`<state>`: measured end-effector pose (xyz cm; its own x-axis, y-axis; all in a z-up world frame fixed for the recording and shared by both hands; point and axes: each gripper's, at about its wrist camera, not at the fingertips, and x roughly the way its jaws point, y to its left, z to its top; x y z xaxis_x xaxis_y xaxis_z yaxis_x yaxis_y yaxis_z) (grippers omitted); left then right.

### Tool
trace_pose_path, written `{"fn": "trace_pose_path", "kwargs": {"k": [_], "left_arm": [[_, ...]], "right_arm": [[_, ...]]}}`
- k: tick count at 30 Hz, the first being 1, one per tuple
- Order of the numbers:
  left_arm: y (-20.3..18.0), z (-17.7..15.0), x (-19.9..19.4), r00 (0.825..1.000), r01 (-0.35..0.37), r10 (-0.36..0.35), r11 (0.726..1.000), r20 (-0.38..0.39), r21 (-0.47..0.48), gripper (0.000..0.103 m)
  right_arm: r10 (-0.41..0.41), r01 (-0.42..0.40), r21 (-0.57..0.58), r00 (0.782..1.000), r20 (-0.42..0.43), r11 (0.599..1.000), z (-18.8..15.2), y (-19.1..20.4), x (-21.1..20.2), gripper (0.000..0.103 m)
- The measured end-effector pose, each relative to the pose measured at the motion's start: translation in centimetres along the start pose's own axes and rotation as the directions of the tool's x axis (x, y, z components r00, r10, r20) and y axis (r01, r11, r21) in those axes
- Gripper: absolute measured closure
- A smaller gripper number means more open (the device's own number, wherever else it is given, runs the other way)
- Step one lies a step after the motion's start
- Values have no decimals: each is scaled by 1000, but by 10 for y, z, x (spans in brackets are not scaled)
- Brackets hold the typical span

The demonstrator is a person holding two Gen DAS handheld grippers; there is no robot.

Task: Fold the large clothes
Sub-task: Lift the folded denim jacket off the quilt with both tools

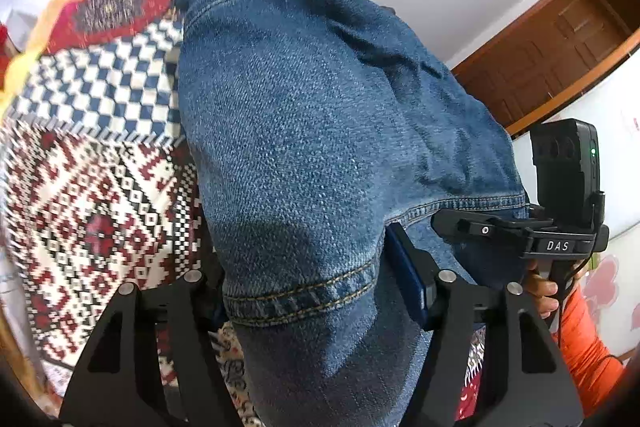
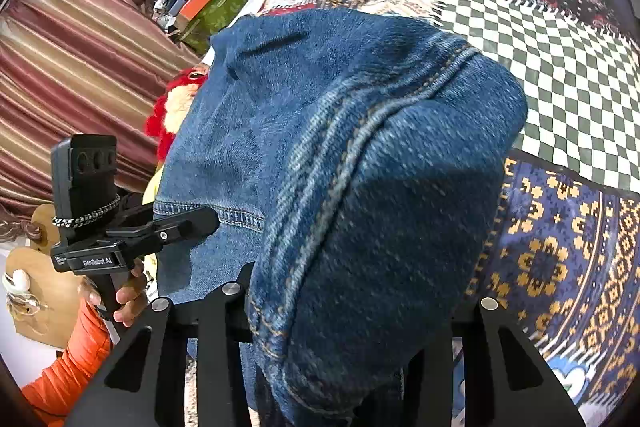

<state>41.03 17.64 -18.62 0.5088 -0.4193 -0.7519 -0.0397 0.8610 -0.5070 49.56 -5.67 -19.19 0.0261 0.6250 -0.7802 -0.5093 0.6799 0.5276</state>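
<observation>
**Holding denim up over the patchwork bedspread**

Draping forward from both tools, the large blue denim garment with orange-stitched hems (image 1: 304, 131) hangs above the red, navy and white patchwork bedspread (image 1: 92, 163). The left gripper (image 1: 320, 307) and the right gripper (image 2: 340, 327) each pinch a fold of denim between their black fingers.

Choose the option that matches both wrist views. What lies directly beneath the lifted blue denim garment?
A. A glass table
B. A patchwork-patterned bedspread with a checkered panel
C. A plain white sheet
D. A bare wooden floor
B: in both views the denim garment hangs over a patchwork bedspread of red, blue and cream motifs, with a checkered panel beside the denim.
</observation>
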Motion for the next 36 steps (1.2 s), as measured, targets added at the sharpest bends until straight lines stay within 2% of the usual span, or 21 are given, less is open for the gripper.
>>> {"fn": "trace_pose_path", "kwargs": {"k": [6, 11, 18, 24, 28, 32, 36], "left_arm": [[-5, 0, -58, 997, 12, -12, 1000, 76, 4, 38], [-11, -4, -100, 990, -7, 3, 1000, 138, 28, 38], [7, -20, -151, 979, -36, 33, 999, 199, 12, 38], [41, -43, -176, 978, -58, 66, 997, 199, -43, 38], [73, -59, -178, 979, -72, 88, 993, 181, -93, 38], [105, -70, -162, 985, -77, 99, 985, 144, -154, 38], [136, -82, -135, 989, -83, 105, 976, 100, -202, 38]], "right_arm": [[-1, 5, -64, 999, 54, 998, -1, 43, -26, 65], [0, 11, -122, 996, 91, 992, 1, 86, -41, 65], [14, 6, -180, 994, 108, 984, -4, 141, -40, 65], [28, -17, -191, 998, 56, 982, -8, 176, -6, 65], [28, -26, -194, 1000, 5, 981, -12, 191, 27, 65], [17, -28, -179, 998, -61, 983, -16, 194, 69, 65], [13, -31, -141, 992, -127, 990, -20, 181, 104, 65]]}}
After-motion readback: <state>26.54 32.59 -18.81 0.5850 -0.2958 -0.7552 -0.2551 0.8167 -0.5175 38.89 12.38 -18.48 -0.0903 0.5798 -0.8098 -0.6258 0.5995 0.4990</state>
